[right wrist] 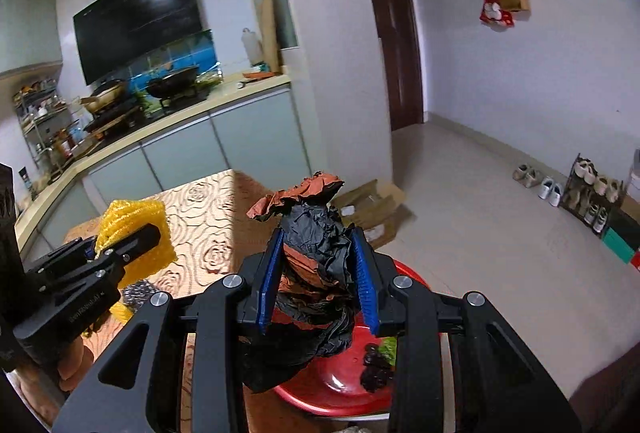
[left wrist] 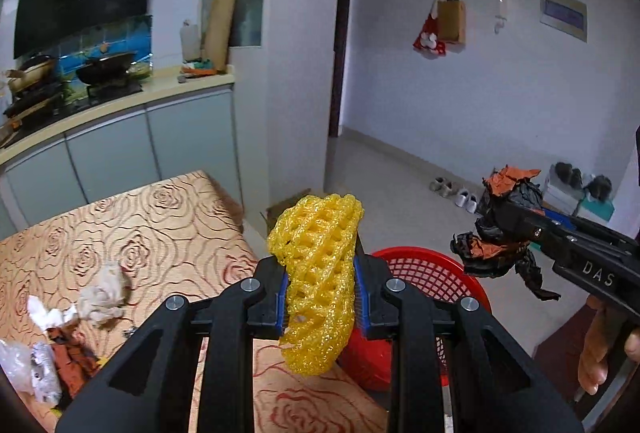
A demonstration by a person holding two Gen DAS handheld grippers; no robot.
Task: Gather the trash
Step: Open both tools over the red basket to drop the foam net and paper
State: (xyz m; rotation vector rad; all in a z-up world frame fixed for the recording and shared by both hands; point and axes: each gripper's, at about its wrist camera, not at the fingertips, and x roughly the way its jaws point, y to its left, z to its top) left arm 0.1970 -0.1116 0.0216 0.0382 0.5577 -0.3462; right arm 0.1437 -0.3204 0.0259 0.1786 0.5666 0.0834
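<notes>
Carrying is the step in hand: left tongs (left wrist: 320, 297) pinch a yellow foam net (left wrist: 318, 273), right tongs (right wrist: 318, 281) pinch crumpled black-and-orange paper (right wrist: 316, 273), both near a red basket (left wrist: 432, 269) beside the tabletop (left wrist: 160, 225). Next, I judge, each load needs centring over the basket, then releasing; more scraps (left wrist: 100, 297) wait on the tabletop

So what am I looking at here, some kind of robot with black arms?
No robot: a person holds a hand tool with a two-finger claw in each hand, and a camera on each tool looks along its fingers. One picture comes from the left claw, shut on a yellow foam net; the other from the right claw, gripping crumpled black and orange paper. Below sits a red basket. More crumpled scraps lie on the rose-patterned table.
</notes>
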